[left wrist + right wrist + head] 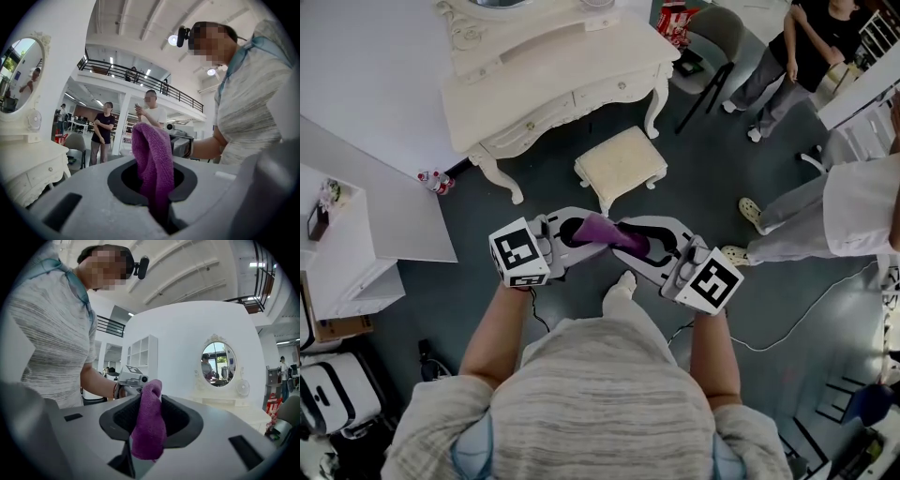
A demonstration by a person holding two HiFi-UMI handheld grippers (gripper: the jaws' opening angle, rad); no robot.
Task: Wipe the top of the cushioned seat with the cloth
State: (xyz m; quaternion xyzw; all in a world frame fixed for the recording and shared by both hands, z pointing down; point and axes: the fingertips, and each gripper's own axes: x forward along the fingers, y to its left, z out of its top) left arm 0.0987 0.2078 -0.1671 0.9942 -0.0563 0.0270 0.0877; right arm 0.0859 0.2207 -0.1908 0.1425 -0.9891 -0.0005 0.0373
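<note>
A purple cloth (609, 232) is stretched between my two grippers, held in the air in front of the person. My left gripper (572, 234) is shut on one end; in the left gripper view the cloth (152, 164) runs down into the narrow slit between the jaws. The other end lies between the jaws of my right gripper (652, 246). In the right gripper view that end (149, 427) hangs rounded and loose, and the pads do not press on it. The cushioned seat (619, 164), a cream stool with white legs, stands on the floor just beyond the grippers.
A white dressing table (553, 75) with a mirror stands behind the stool. A white cabinet (356, 244) is at the left. A person in light clothes (825, 216) stands close on the right, another sits further back beside a grey chair (717, 37). A cable (806, 309) trails over the dark floor.
</note>
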